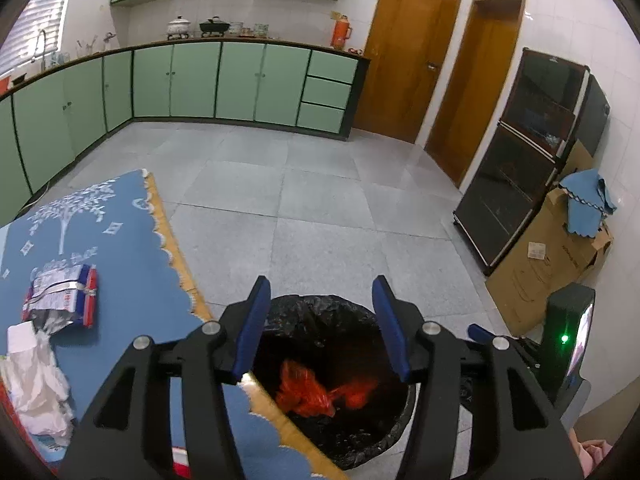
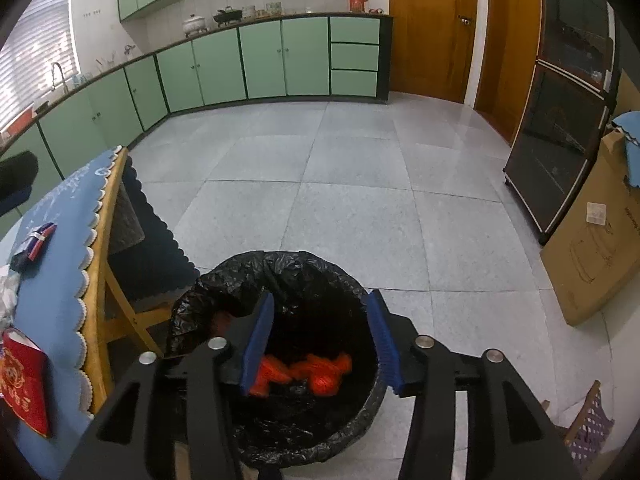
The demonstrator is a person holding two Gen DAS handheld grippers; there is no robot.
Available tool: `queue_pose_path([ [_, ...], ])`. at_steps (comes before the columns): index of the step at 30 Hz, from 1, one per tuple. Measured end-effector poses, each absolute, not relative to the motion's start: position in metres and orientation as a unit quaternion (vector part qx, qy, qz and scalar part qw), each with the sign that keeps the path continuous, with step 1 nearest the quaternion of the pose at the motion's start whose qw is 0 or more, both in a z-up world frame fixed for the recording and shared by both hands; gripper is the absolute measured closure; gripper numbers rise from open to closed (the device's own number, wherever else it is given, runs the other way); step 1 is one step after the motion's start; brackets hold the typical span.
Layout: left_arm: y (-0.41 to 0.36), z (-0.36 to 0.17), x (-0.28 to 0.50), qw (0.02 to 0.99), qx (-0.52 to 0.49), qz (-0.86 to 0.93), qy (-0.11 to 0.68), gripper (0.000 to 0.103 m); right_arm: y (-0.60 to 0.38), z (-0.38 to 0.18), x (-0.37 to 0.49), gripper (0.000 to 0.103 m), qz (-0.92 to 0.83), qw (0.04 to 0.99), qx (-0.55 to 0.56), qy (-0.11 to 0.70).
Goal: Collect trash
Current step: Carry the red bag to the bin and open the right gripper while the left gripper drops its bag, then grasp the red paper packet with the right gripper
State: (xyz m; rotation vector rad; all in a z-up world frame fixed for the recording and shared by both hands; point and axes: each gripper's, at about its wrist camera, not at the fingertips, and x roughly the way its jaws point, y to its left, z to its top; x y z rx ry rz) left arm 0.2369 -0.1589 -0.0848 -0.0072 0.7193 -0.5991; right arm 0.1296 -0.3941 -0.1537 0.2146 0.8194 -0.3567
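Two grippers hang over the trash bin (image 2: 280, 360), which stands on the floor just off the table's right edge. We see the left gripper (image 1: 320, 324) with jaws spread apart and nothing between its blue pads (image 1: 256, 320). The right gripper (image 2: 320, 340) is likewise released and holds nothing. Inside the black bin liner (image 1: 320, 308) lies an orange plastic bag (image 2: 316, 372); in the left wrist view it is blurred, so we cannot tell whether it rests on the bottom. On the table's blue cloth (image 1: 120, 248), near the left edge, we note a torn silver snack wrapper (image 1: 60, 296), and beside it crumpled white paper (image 1: 36, 380). A red pouch (image 2: 24, 380) lies at the table's near edge. We note a cardboard box (image 1: 548, 264) against the right wall.
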Motion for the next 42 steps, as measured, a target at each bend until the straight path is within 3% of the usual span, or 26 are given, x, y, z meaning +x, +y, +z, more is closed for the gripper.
queue_pose_path([
  [10, -0.063, -0.060, 0.204, 0.941, -0.008, -0.169, 0.294, 0.042, -0.348, -0.115, 0.120, 0.033, -0.096, 0.930, 0.104, 0.340],
  [24, 0.031, -0.083, 0.145, 0.956, -0.009, -0.021, 0.293, 0.042, -0.231, -0.109, 0.102, 0.031, 0.054, 0.949, 0.038, 0.309],
  [42, 0.037, -0.109, 0.111, 0.956, -0.008, 0.002, 0.294, 0.040, -0.194, -0.162, 0.063, 0.031, 0.115, 0.932, -0.028, 0.341],
])
